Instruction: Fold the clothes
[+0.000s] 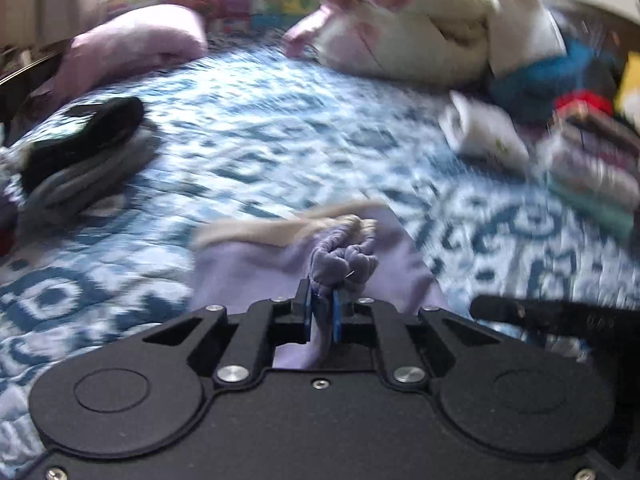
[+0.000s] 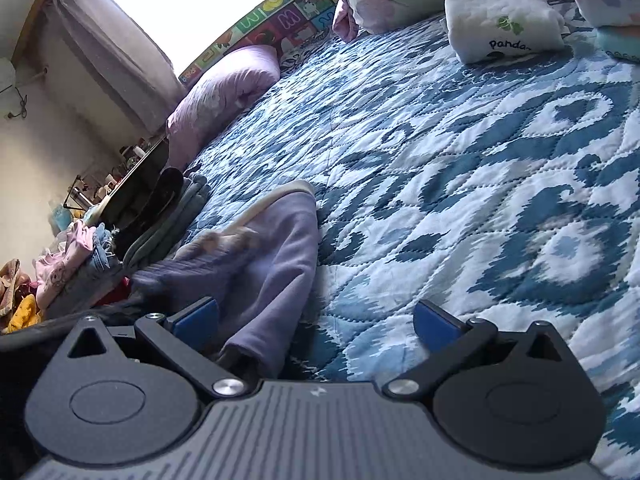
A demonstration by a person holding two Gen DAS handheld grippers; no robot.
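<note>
A lavender garment with a cream lining lies on the blue and white quilt. My left gripper is shut on a bunched ribbed edge of the garment, which sticks up between the blue pads. The left wrist view is blurred. In the right wrist view the same lavender garment lies at the left, partly between the fingers. My right gripper is open, low over the quilt, holding nothing.
A black and grey folded stack lies at left. A folded white "panda" garment, pink pillow, bundled bedding and stacked folded clothes lie around the bed. Loose clothes pile beside the bed.
</note>
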